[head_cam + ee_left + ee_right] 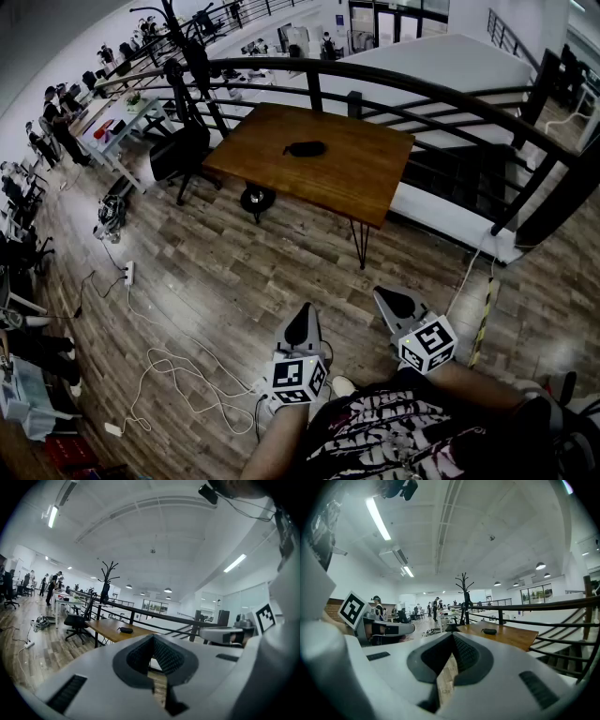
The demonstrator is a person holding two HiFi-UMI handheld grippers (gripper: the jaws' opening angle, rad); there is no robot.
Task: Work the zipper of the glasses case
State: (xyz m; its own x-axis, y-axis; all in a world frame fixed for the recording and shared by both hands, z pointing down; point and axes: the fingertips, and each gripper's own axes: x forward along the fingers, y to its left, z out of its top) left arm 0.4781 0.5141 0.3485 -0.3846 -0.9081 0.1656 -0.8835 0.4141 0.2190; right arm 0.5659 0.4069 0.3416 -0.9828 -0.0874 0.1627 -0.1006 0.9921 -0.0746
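The glasses case [305, 148] lies near the centre of the wooden table [361, 187], with nothing touching it. Both grippers are held well short of the table's near edge, above the plank floor [206, 281]. The left gripper [303, 314] has its 2 jaws closed tip to tip with nothing between them, and the right gripper [386, 298], just beside it, is likewise closed and empty.

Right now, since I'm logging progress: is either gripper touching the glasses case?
No, the glasses case lies alone on the wooden table, far ahead of the left gripper and right gripper, both held near the person's body.
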